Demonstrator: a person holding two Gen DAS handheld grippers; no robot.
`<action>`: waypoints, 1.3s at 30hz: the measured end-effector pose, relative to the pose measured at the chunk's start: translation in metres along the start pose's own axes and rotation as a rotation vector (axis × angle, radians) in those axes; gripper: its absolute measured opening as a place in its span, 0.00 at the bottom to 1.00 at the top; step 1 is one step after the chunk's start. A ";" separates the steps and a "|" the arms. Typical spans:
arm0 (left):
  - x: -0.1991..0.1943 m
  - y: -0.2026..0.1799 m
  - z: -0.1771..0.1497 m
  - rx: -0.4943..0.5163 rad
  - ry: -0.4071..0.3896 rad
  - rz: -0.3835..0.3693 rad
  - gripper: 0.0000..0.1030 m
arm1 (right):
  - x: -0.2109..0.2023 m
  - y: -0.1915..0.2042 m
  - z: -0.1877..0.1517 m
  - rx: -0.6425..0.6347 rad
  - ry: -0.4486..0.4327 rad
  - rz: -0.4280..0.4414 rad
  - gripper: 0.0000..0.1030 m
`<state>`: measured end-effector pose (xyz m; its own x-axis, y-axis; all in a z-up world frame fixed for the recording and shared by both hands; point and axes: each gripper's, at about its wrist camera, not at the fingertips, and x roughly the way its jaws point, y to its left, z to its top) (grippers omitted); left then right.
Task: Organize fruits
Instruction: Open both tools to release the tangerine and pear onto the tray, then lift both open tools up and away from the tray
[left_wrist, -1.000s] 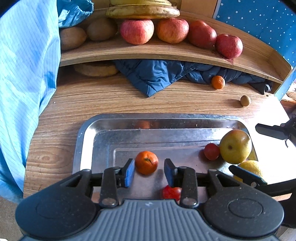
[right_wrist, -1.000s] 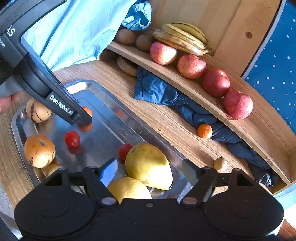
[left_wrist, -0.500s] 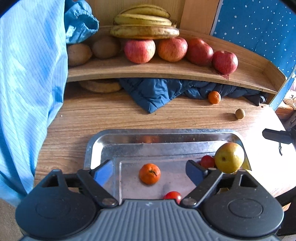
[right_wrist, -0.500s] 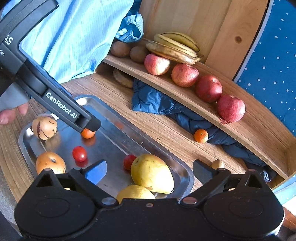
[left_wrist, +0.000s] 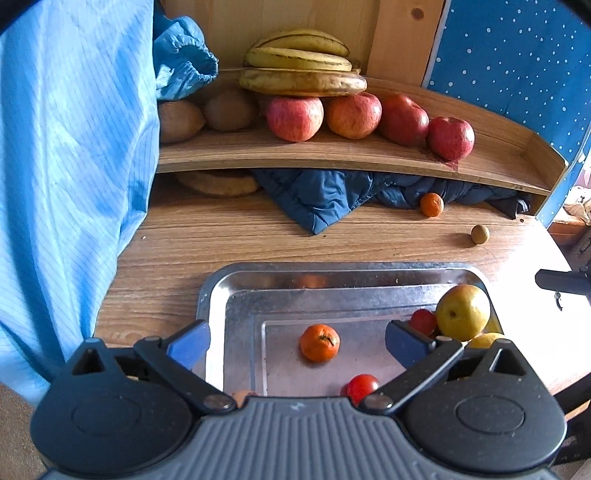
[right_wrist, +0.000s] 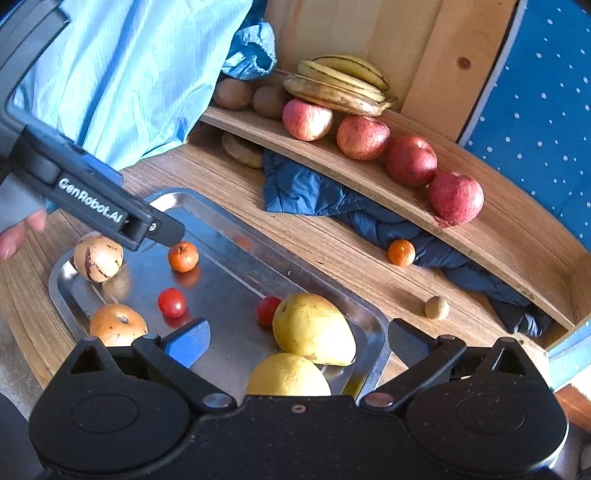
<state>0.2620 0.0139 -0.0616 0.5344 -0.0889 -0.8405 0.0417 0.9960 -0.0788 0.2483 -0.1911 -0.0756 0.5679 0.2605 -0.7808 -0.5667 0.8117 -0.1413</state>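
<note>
Two grippers hang over our tray (left_wrist: 214, 291), both empty. Our left gripper (left_wrist: 297, 338) has just been spreading its jaws; they now stand wide, and the mandarin (left_wrist: 319, 342) lies loose on the tray floor between them, touched by neither pad. At its five o'clock sits a tomato (left_wrist: 362, 384). Further right, our right gripper (right_wrist: 297, 341) has likewise just opened wide above the lemon (right_wrist: 288, 374) and pear (right_wrist: 314, 328), pinching nothing. We judge both fruits are dropped off, so this step is done. Next we should fetch the second mandarin (right_wrist: 401, 252) at one o'clock, beside the cloth (right_wrist: 295, 188), closing squarely across it.
</note>
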 end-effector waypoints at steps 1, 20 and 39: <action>-0.002 0.001 -0.001 -0.001 -0.006 -0.003 0.99 | -0.001 0.000 0.000 0.011 0.002 0.002 0.99; -0.036 0.022 -0.031 0.110 -0.060 -0.020 0.99 | -0.013 0.024 -0.006 0.157 0.066 -0.035 0.99; -0.058 0.042 -0.072 0.319 0.013 -0.105 1.00 | -0.036 0.060 -0.035 0.297 0.185 -0.078 0.99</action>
<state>0.1718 0.0599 -0.0546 0.5029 -0.1891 -0.8434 0.3592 0.9332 0.0049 0.1727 -0.1699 -0.0771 0.4694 0.1142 -0.8756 -0.3123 0.9490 -0.0436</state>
